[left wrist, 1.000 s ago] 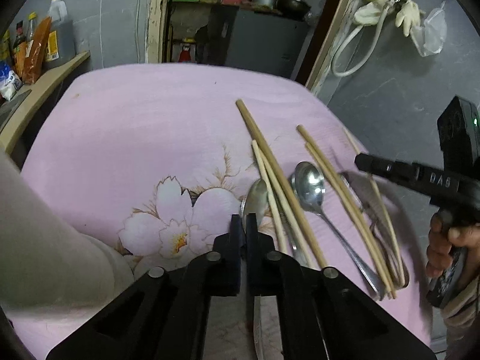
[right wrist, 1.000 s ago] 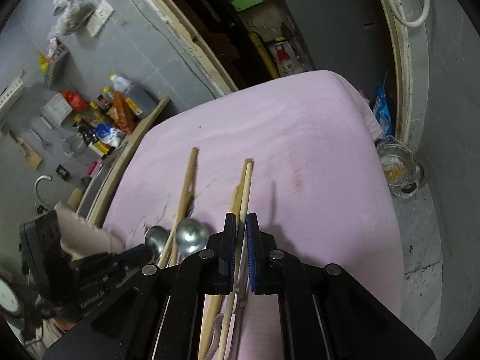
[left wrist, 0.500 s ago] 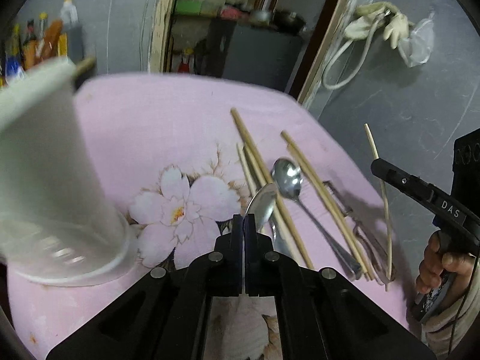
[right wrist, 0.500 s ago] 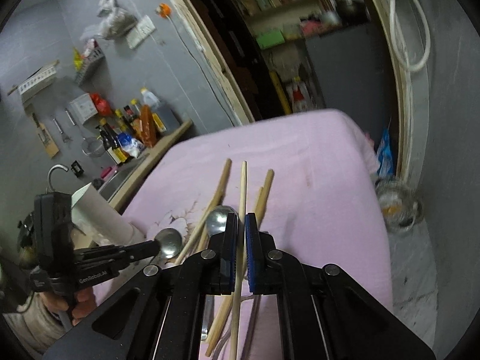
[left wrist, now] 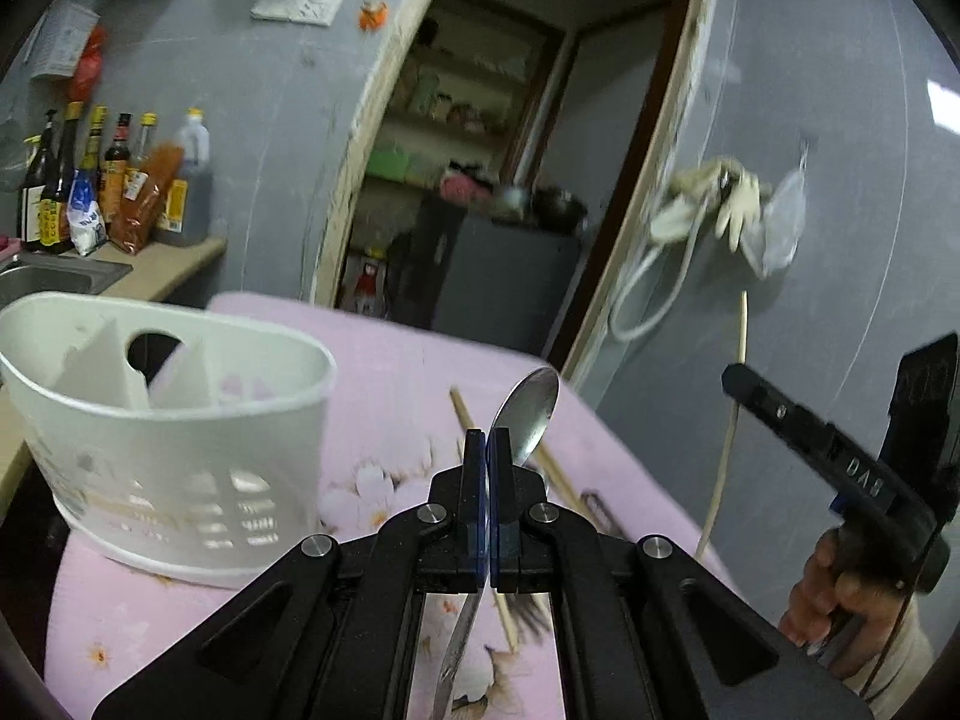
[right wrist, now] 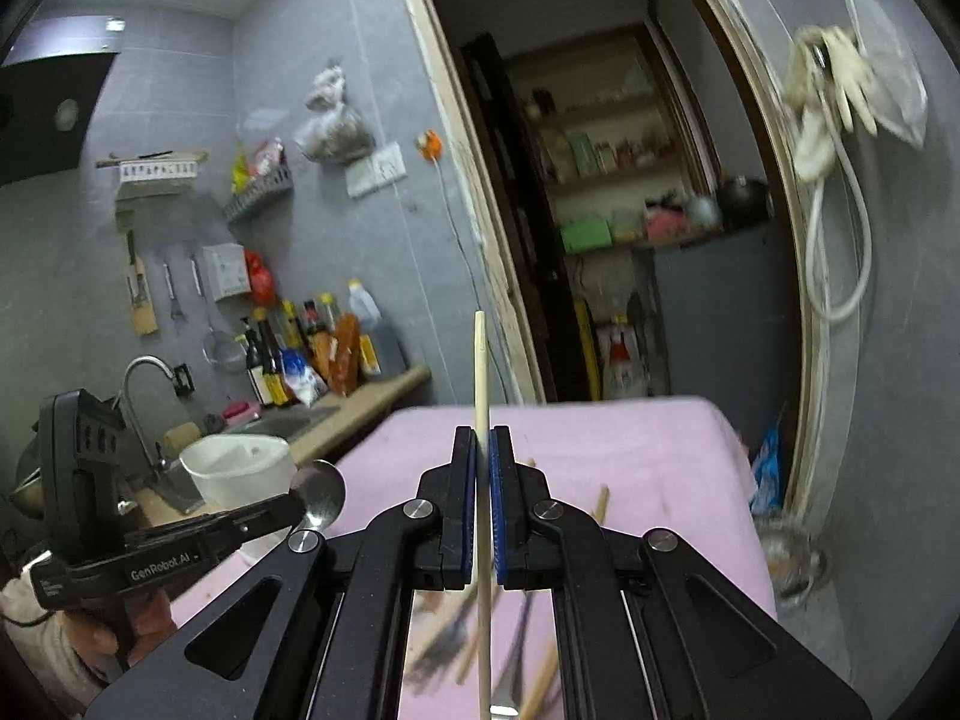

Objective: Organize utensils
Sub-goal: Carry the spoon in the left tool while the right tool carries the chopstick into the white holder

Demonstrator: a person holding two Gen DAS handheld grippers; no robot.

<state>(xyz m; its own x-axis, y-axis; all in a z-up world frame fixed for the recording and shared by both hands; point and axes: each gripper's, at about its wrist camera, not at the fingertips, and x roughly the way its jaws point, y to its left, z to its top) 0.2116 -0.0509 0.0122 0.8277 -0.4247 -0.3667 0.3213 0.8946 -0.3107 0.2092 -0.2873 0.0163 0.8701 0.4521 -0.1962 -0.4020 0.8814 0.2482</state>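
Observation:
My left gripper (left wrist: 486,438) is shut on a metal spoon (left wrist: 531,408), bowl pointing up, held above the pink cloth (left wrist: 384,372). A white utensil holder (left wrist: 174,444) with dividers stands on the cloth to its left. My right gripper (right wrist: 483,438) is shut on a pale wooden chopstick (right wrist: 480,360), held upright above the cloth (right wrist: 630,438). The right gripper and its chopstick (left wrist: 729,426) show at the right of the left wrist view. The left gripper with the spoon (right wrist: 321,492) shows at the left of the right wrist view, in front of the holder (right wrist: 234,468). More chopsticks (left wrist: 552,471) and cutlery lie on the cloth below.
A counter with sauce bottles (left wrist: 102,192) and a sink (right wrist: 150,396) runs along the left. An open doorway (right wrist: 606,240) with shelves and a dark cabinet is behind the table. A hose and gloves (right wrist: 834,96) hang on the right wall.
Both grippers have lifted and tilted upward, carrying the spoon and the chopstick off the cloth. The white holder now stands upright at the left of the left wrist view.

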